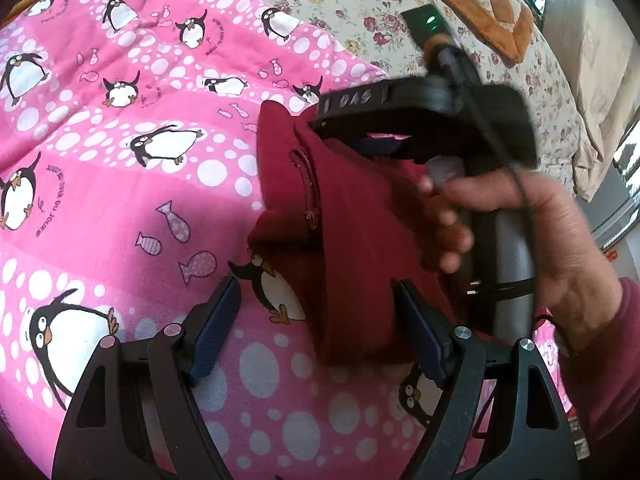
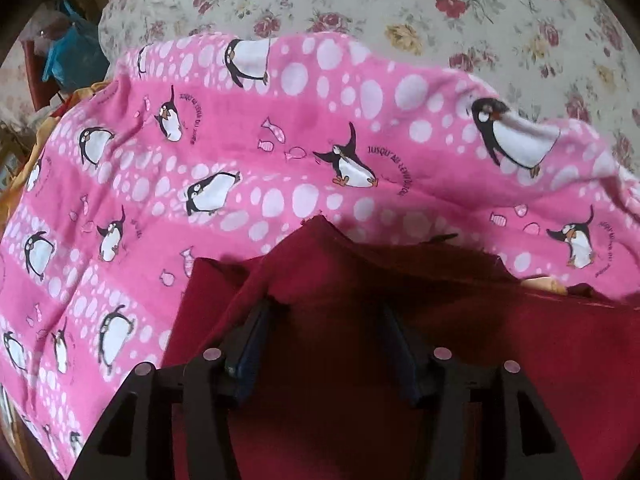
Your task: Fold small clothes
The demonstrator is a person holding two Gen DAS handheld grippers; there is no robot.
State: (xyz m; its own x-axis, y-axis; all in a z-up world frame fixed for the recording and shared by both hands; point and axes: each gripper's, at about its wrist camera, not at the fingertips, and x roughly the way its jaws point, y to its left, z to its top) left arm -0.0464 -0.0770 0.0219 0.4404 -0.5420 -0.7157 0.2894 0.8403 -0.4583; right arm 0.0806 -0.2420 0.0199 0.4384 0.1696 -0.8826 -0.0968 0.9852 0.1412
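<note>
A small dark red garment (image 1: 344, 232) lies on a pink penguin-print blanket (image 1: 120, 184). In the left wrist view my left gripper (image 1: 320, 300) is open and empty, its right finger beside the garment's near edge. My right gripper (image 1: 340, 128), held by a hand, rests on the garment's far part, its fingertips hidden in the cloth. In the right wrist view the red garment (image 2: 400, 340) fills the lower frame and drapes over my right gripper (image 2: 326, 304), whose fingers stand apart with cloth over and between them.
The pink blanket (image 2: 240, 160) lies over a floral bedsheet (image 2: 440, 8). An orange-edged quilt (image 1: 492, 8) lies at the far right of the bed. Clutter with a blue bag (image 2: 72, 52) stands past the bed's left edge.
</note>
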